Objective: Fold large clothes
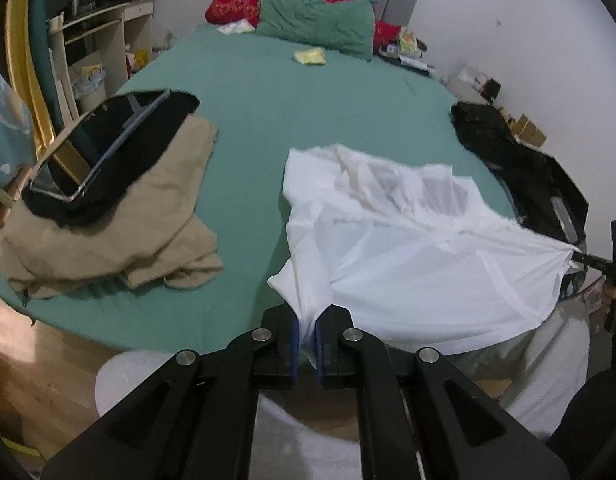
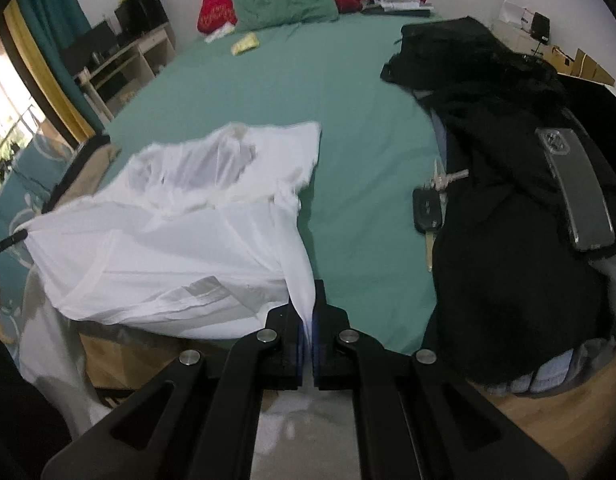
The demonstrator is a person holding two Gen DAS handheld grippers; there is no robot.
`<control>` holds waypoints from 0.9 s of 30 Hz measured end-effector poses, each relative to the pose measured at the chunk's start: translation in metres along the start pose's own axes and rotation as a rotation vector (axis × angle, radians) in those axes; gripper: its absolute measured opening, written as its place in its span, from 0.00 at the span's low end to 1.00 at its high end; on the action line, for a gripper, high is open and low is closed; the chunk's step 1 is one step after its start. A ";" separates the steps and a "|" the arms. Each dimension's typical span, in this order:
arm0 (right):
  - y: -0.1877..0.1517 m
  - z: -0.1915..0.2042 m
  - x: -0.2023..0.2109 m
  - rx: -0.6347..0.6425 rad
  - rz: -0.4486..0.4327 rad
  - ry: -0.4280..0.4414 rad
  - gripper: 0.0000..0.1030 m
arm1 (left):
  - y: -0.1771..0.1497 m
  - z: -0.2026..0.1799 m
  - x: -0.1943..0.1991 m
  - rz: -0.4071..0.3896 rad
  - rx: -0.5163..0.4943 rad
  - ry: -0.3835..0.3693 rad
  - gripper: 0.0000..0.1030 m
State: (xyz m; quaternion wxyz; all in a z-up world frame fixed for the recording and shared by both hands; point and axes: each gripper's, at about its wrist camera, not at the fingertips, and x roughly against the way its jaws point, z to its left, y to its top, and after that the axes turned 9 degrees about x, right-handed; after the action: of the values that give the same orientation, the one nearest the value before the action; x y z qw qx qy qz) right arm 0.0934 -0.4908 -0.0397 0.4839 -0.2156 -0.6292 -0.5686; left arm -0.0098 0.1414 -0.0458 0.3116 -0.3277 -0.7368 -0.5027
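Note:
A large white garment [image 1: 408,240] hangs stretched between both grippers above the near edge of the green bed [image 1: 308,112]. Its far part still rests crumpled on the sheet. My left gripper [image 1: 306,334] is shut on one bunched corner of the white cloth, which runs up out of the blue pads. In the right wrist view my right gripper [image 2: 307,332] is shut on the other corner of the white garment [image 2: 179,240]. The right gripper's tip [image 1: 588,258] shows at the right edge of the left wrist view, and the left gripper's tip [image 2: 11,240] shows at the left edge of the right wrist view.
A beige garment [image 1: 119,232] with a black one and a shiny frame [image 1: 103,152] on top lies on the bed's left. A black clothes pile [image 2: 508,200], a car key [image 2: 427,212] and a grey case [image 2: 576,188] lie on the right. Pillows [image 1: 316,20] sit at the headboard.

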 end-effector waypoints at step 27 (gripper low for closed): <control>0.180 -0.092 -0.194 -0.111 -0.095 0.020 0.03 | 0.175 0.008 -0.218 -0.095 0.142 0.101 0.07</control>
State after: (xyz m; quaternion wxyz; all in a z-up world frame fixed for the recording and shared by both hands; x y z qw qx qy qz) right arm 0.3597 -0.4749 -0.1250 0.4500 -0.2061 -0.6014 -0.6271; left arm 0.2568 0.1612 -0.1261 0.3464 -0.2439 -0.7686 -0.4793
